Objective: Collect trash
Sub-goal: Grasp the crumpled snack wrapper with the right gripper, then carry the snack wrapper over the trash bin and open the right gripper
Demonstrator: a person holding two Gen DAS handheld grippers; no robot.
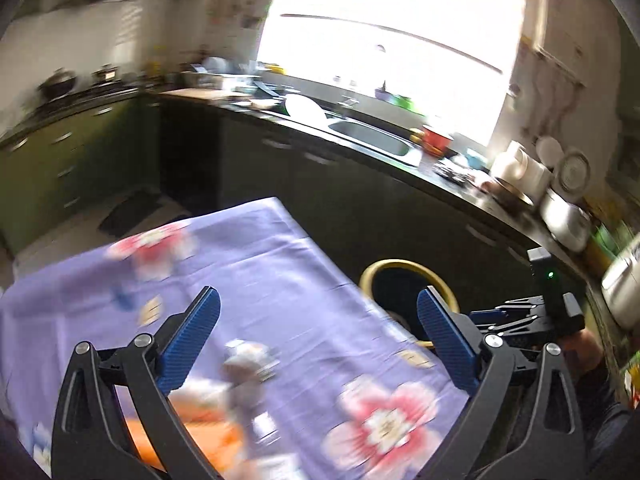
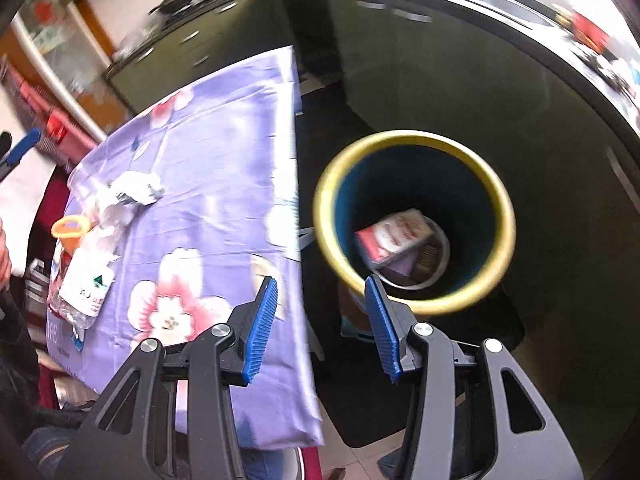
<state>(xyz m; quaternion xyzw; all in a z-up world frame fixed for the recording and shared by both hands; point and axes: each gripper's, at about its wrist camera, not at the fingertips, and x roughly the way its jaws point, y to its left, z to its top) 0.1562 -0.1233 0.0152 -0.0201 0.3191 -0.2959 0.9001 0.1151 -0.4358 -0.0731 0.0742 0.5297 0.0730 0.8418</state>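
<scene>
Step in hand, as I judge it: between pickups. The right gripper point(image 2: 320, 328) hangs at the table edge beside the bin, blue pads apart, nothing between them; some trash is already binned, more waits on the table.

Largest first. The table under a purple floral tablecloth point(image 2: 224, 152) fills the right wrist view from 7 to 11 o'clock. The dark kitchen counter with a steel sink point(image 1: 372, 136) runs across the left wrist view from 9 to 3 o'clock, cluttered with dishes (too blurred to list). The round blue trash bin with a yellow rim point(image 2: 414, 220) stands on the floor just beside the table's edge, at centre-right; inside lie a pink-and-white packet point(image 2: 394, 236) and a pale bowl-like container point(image 2: 436, 268).

Remaining trash sits at 9 o'clock, well apart from the bin: a crushed clear plastic bottle with a white label point(image 2: 82, 284), an orange cup-like item point(image 2: 70, 232), crumpled white wrappers point(image 2: 132, 192).

The left gripper point(image 1: 318, 338) hovers over the cloth, jaws wide, empty, with the blurred wrappers and the orange item just below it at 7 o'clock.

Next move calls for dropping onto one piece, probably the wrapper, closing firmly, then carrying it across the table edge to the bin. The bottle may roll; the loose cloth could snag the pads.
</scene>
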